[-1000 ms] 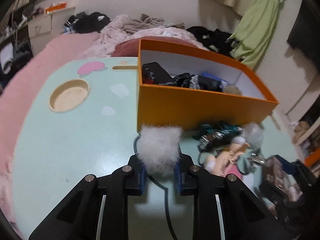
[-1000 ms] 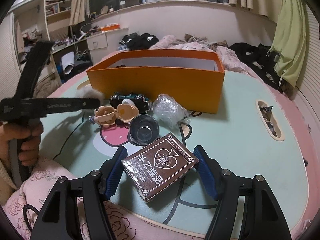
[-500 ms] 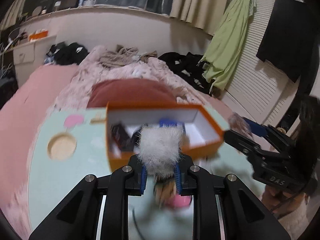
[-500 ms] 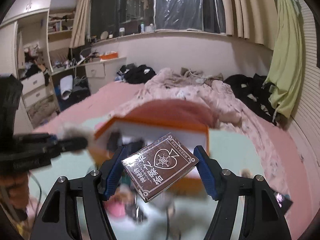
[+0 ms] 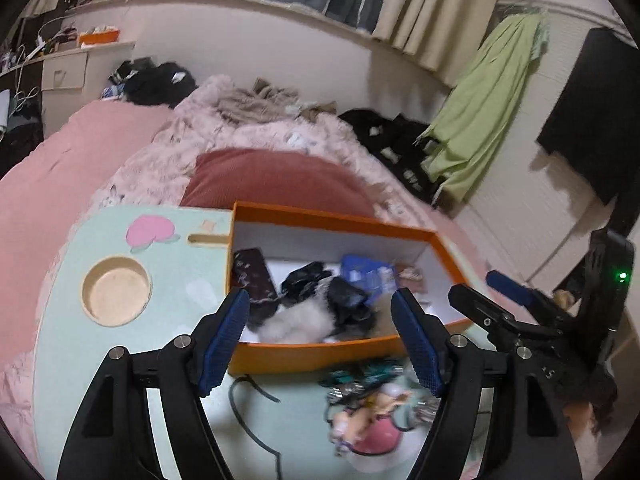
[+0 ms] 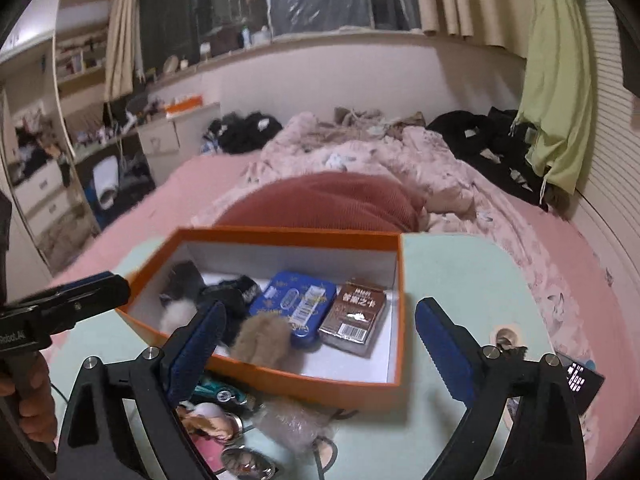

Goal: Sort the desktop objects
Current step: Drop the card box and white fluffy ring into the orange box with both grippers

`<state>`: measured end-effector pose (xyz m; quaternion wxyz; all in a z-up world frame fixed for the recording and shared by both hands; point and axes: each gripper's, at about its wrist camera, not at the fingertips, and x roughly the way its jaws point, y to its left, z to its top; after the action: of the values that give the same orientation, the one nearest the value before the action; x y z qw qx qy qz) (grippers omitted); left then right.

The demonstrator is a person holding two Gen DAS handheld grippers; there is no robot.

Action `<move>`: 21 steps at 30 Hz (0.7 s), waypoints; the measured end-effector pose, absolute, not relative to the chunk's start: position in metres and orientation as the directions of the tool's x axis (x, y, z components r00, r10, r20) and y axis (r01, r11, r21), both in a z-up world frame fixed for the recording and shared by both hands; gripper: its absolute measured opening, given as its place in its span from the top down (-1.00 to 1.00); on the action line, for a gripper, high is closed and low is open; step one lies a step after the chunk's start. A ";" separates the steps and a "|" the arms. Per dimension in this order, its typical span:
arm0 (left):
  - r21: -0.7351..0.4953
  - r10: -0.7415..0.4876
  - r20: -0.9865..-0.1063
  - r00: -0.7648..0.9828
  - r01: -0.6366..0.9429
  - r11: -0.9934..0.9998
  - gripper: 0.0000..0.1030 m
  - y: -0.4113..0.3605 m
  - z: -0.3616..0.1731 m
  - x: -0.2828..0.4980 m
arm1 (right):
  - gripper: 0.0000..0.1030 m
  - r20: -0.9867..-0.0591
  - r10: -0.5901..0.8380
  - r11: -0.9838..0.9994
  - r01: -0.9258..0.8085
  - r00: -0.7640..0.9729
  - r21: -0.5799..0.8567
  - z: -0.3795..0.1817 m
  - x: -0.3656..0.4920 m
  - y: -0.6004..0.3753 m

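Orange box – both grippers (jaws spread wide) poised above it.

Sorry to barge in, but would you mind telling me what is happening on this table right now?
A person is sorting desk clutter into the orange box with two hand-held grippers. Both the left hand-held gripper and the right hand-held gripper hang open and empty above it. The white pom-pom and the brown card box lie inside, beside a blue tin. A toy car, a figurine and other bits wait on the table.
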<state>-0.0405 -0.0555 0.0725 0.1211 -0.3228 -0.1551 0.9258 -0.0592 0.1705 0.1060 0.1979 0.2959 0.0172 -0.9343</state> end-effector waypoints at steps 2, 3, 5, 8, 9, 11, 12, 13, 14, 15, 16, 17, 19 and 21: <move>-0.332 0.309 -0.555 -0.772 -0.136 -0.934 -0.44 -0.051 0.081 -0.025 | -0.86 -0.551 -0.374 -0.916 0.389 -0.746 0.095 0.112 -0.046 0.177; -0.288 0.283 -0.576 -0.767 -0.133 -0.948 -0.50 -0.047 0.082 -0.016 | -0.86 -0.556 -0.373 -0.915 0.393 -0.743 0.088 0.112 -0.039 0.179; -0.184 0.218 -0.642 -0.735 -0.128 -0.975 -0.55 -0.034 0.074 0.000 | -0.90 -0.589 -0.346 -0.916 0.398 -0.730 0.045 0.105 -0.022 0.181; -0.138 0.211 -0.714 -0.667 -0.161 -0.977 -0.55 -0.020 0.048 0.020 | -0.90 -0.644 -0.349 -0.900 0.434 -0.680 0.029 0.080 -0.001 0.182; -0.145 0.216 -0.733 -0.645 -0.162 -0.976 -0.55 -0.018 0.038 0.023 | -0.90 -0.664 -0.357 -0.895 0.445 -0.657 0.041 0.070 0.006 0.182; -0.155 0.217 -0.769 -0.601 -0.153 -0.976 -0.55 -0.017 0.016 0.025 | -0.90 -0.702 -0.359 -0.887 0.459 -0.615 0.051 0.050 0.012 0.179; -0.146 0.202 -0.791 -0.578 -0.143 -0.979 -0.55 -0.015 0.004 0.023 | -0.90 -0.713 -0.351 -0.887 0.460 -0.607 0.045 0.043 0.014 0.177; -0.107 0.163 -0.795 -0.584 -0.129 -0.986 -0.65 -0.013 -0.003 0.023 | -0.89 -0.735 -0.322 -0.893 0.449 -0.596 0.027 0.032 0.014 0.175; -0.043 0.102 -0.794 -0.600 -0.111 -0.993 -0.73 -0.010 -0.011 0.022 | -0.97 -0.732 -0.281 -0.901 0.434 -0.620 -0.021 0.027 0.015 0.173; -0.053 0.108 -0.796 -0.595 -0.110 -0.993 -0.93 -0.010 -0.014 0.021 | -1.00 -0.740 -0.253 -0.906 0.421 -0.623 -0.044 0.023 0.015 0.171; -0.050 0.104 -0.800 -0.591 -0.108 -0.993 -0.99 -0.010 -0.018 0.019 | -1.00 -0.740 -0.254 -0.907 0.419 -0.623 -0.042 0.023 0.015 0.172; -0.054 0.109 -0.800 -0.591 -0.110 -0.992 -0.99 -0.010 -0.021 0.018 | -1.00 -0.740 -0.252 -0.907 0.419 -0.623 -0.044 0.022 0.014 0.172; -0.054 0.109 -0.798 -0.593 -0.110 -0.992 -0.99 -0.011 -0.026 0.016 | -1.00 -0.740 -0.252 -0.907 0.418 -0.623 -0.043 0.022 0.015 0.171; -0.054 0.109 -0.796 -0.595 -0.110 -0.992 -0.99 -0.011 -0.030 0.015 | -1.00 -0.739 -0.252 -0.907 0.418 -0.624 -0.044 0.021 0.015 0.170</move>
<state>0.0147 -0.0106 -0.0300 0.0612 -0.4458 0.0004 0.8931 0.0146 0.1705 0.0214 0.1871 0.3909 0.1062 -0.8949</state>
